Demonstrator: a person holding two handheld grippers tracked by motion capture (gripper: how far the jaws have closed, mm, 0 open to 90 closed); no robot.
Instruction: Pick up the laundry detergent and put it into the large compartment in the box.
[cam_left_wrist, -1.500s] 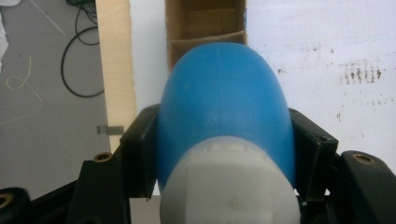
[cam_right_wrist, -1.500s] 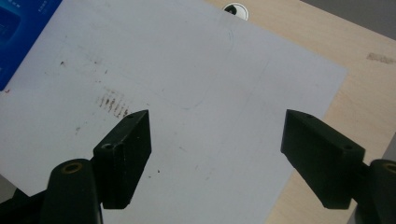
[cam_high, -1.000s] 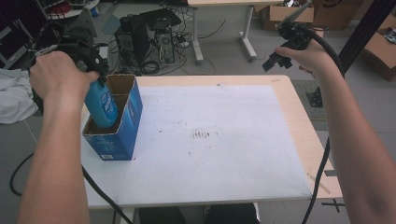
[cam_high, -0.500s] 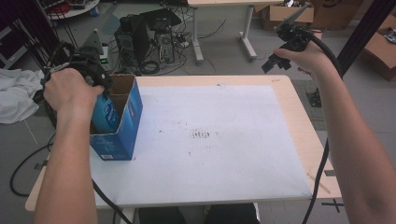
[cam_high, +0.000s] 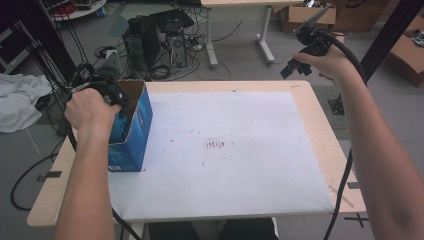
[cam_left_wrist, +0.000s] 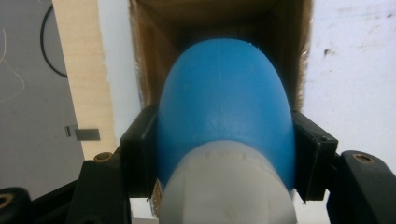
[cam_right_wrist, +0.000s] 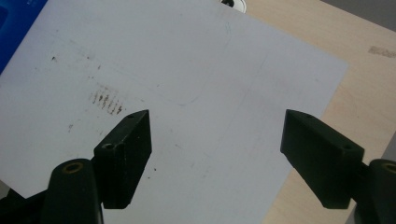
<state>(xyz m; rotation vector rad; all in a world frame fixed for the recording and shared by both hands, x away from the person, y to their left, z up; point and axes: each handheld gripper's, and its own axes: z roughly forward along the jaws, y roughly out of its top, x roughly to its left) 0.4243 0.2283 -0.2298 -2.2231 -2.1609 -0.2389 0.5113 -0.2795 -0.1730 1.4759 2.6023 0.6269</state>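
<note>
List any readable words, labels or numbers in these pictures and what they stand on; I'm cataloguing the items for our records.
No text can be read.
Blue box: pale print low on its side in the high view, too small and blurred to read.
Blue bottle: no lettering on the part in the left gripper view.
White sheet: dark smudges, no writing.

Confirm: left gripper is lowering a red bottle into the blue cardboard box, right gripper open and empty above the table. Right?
Not quite: the bottle is blue, not red, as the left gripper view shows. The rest stands: the left gripper is clamped on it at the mouth of the blue cardboard box, and the right gripper is open and empty above the table.
</note>
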